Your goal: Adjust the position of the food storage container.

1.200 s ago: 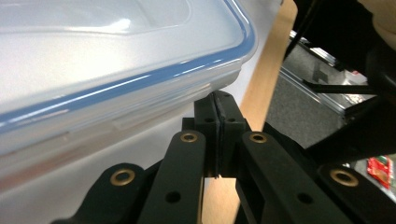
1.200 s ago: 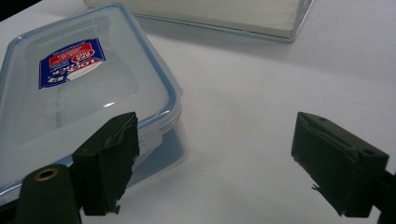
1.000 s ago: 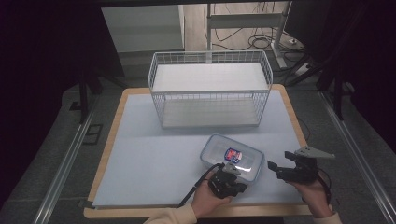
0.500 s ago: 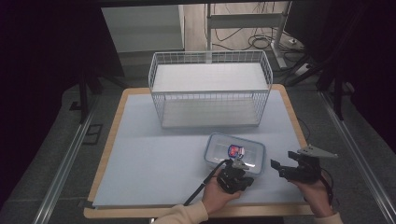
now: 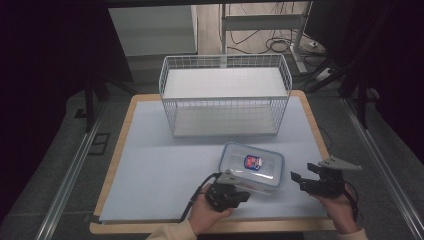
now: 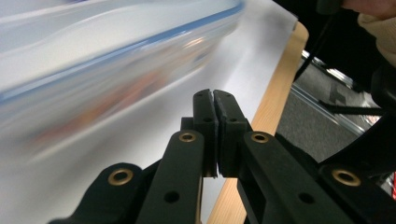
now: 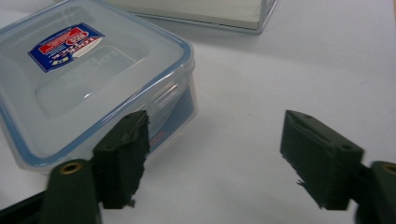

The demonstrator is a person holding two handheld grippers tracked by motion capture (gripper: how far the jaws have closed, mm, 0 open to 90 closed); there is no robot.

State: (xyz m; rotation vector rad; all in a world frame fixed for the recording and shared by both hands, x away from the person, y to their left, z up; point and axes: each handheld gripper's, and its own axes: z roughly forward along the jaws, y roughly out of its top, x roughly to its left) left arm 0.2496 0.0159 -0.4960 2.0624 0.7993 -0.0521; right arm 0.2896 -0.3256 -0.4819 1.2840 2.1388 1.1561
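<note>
Box lay flat on the counter, lid on (label up), in front of the wire basket. Your left claw was closed on nothing, low at the box's near edge. Your right claw was spread wide and empty, just beside the box's right corner, not touching.

A clear lidded container with a blue-rimmed lid and a red-and-blue label is seen on the white desk. The tongs are spread wide just beside its near corner, gripping nothing.
</note>
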